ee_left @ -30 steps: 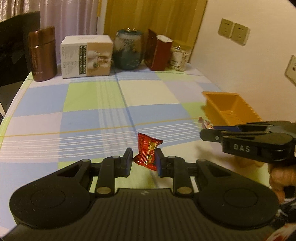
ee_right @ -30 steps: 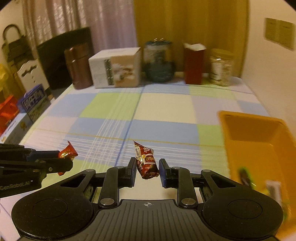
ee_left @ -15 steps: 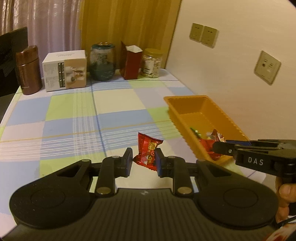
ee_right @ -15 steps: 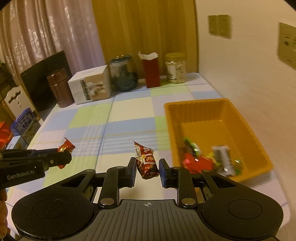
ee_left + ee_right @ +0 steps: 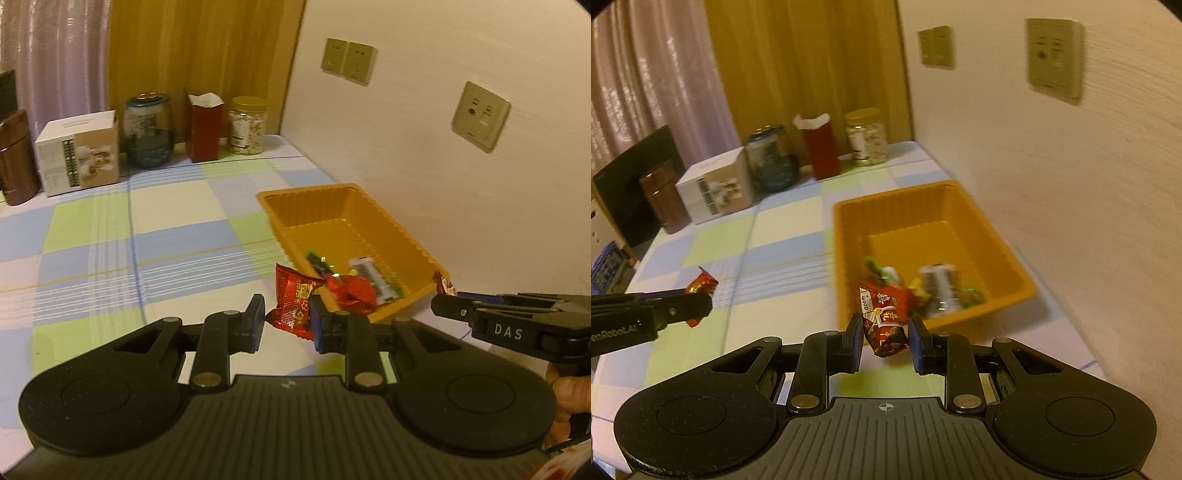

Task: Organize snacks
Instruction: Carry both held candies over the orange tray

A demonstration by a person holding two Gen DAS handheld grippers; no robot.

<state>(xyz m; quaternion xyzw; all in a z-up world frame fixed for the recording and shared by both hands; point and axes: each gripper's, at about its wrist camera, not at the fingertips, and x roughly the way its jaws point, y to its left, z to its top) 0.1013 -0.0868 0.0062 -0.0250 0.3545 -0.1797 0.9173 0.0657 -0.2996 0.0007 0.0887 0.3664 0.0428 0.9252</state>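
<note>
My left gripper [image 5: 287, 319] is shut on a red snack packet [image 5: 293, 301], held above the table just left of the orange tray [image 5: 413, 247]. My right gripper [image 5: 884, 338] is shut on a dark red snack packet [image 5: 884, 317], held over the near end of the orange tray [image 5: 849, 221]. The tray holds several wrapped snacks [image 5: 938, 284]. The right gripper shows at the right of the left wrist view [image 5: 454, 306], and the left gripper at the left of the right wrist view [image 5: 698, 306].
At the table's far edge stand a brown canister [image 5: 14, 158], a white box [image 5: 79, 151], a glass jar [image 5: 147, 129], a red carton [image 5: 203, 125] and a yellow-lidded jar [image 5: 247, 125]. The wall with sockets [image 5: 480, 114] runs along the tray's right side. The checked tablecloth [image 5: 110, 240] lies to the left.
Both grippers have swung right toward the tray, each still holding its packet. The tray and its snacks have come closer and more to the centre of both views.
</note>
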